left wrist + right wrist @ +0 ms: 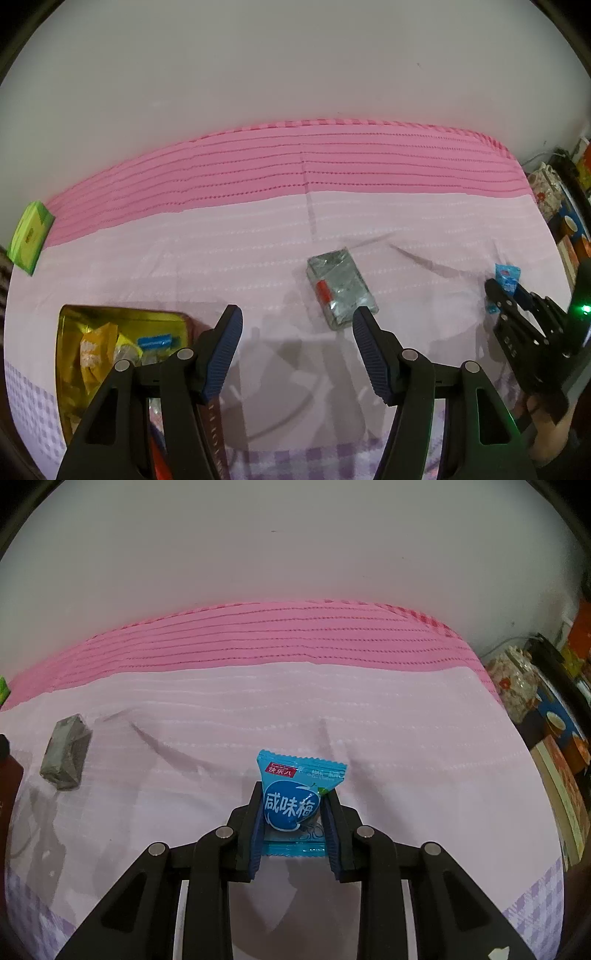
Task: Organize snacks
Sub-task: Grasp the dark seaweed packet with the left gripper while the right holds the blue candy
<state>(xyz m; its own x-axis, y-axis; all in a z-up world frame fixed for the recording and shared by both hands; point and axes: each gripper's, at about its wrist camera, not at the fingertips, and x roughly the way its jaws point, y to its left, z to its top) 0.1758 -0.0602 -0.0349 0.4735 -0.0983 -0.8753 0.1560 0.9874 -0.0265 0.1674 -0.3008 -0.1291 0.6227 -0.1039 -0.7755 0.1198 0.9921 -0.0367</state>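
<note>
My right gripper [293, 805] is shut on a small blue candy packet [295, 797] with white characters, held above the pink cloth. In the left wrist view that same blue packet [506, 277] shows at the right edge in the right gripper [496, 295]. My left gripper [297, 325] stands open above the cloth with nothing between its fingers. A silver foil snack pack [341, 286] with a red label lies just beyond its right fingertip. It also shows far left as the silver pack [66, 753]. A gold tin [66, 354] at lower left holds several wrapped snacks.
A green box [31, 232] lies at the far left edge of the cloth. A pale wall runs behind the table. Shelves with boxes and jars [546, 716] crowd the right side past the table's edge.
</note>
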